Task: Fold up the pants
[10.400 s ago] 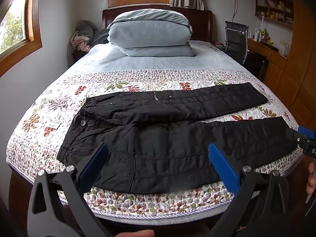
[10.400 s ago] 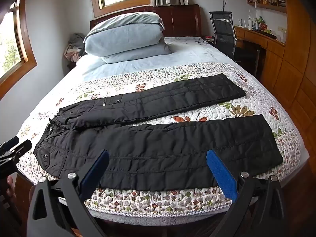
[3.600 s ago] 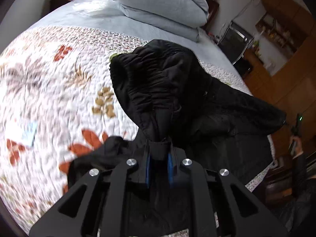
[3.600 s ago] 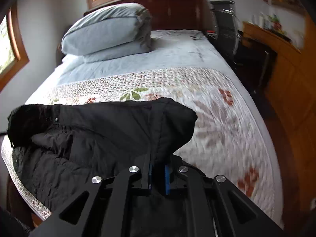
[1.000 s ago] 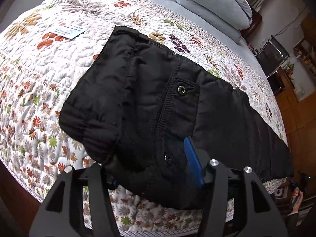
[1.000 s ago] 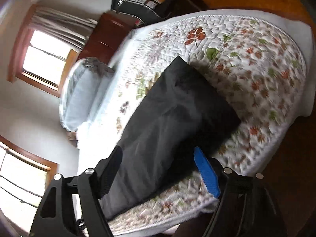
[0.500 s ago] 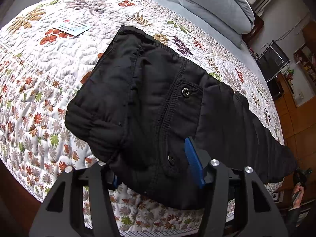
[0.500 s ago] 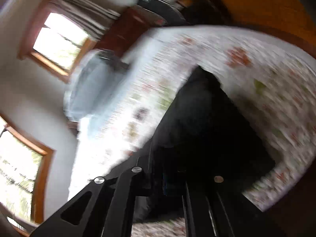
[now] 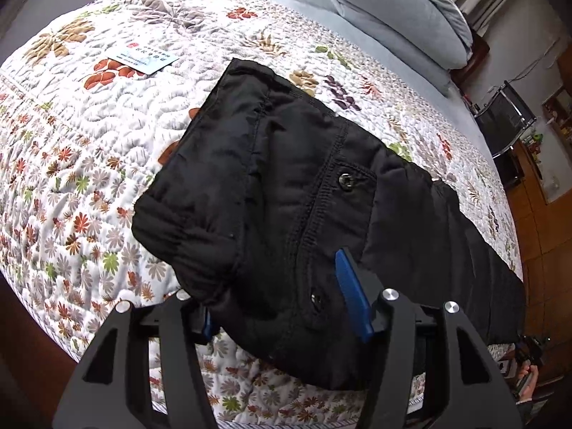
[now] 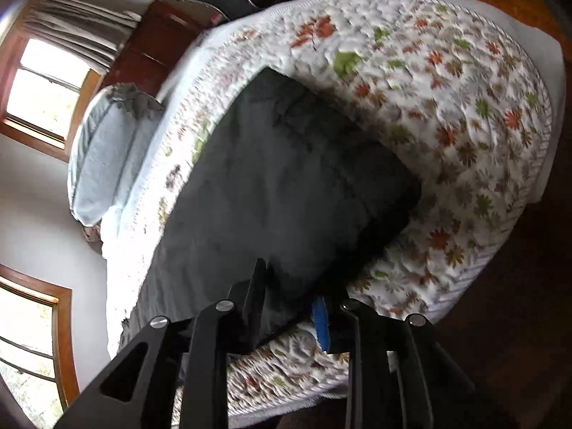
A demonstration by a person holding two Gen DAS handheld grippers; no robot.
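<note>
I have the black pants [image 9: 286,196] lying folded lengthwise along the near edge of the bed [image 9: 71,164], on its flowered quilt, with the waist end under my left tongs [image 9: 282,304] and the legs running off toward the foot corner of the bed. My left tongs stand about half open, straddling the waistband corner; the blue pad [image 9: 352,296] on one side rests against the cloth and the other is mostly hidden under the bulge of fabric, so I cannot tell whether they truly press it. A white card [image 9: 143,59] lies on the quilt beyond the waist, well apart from the pants. The grey pillows [image 9: 393,10] sit at the head of the bed.

At the cuff end [image 10: 286,186], my right tongs [image 10: 289,307] are opening, with the near edge of the leg between the narrow jaws, close to the bed's edge.
</note>
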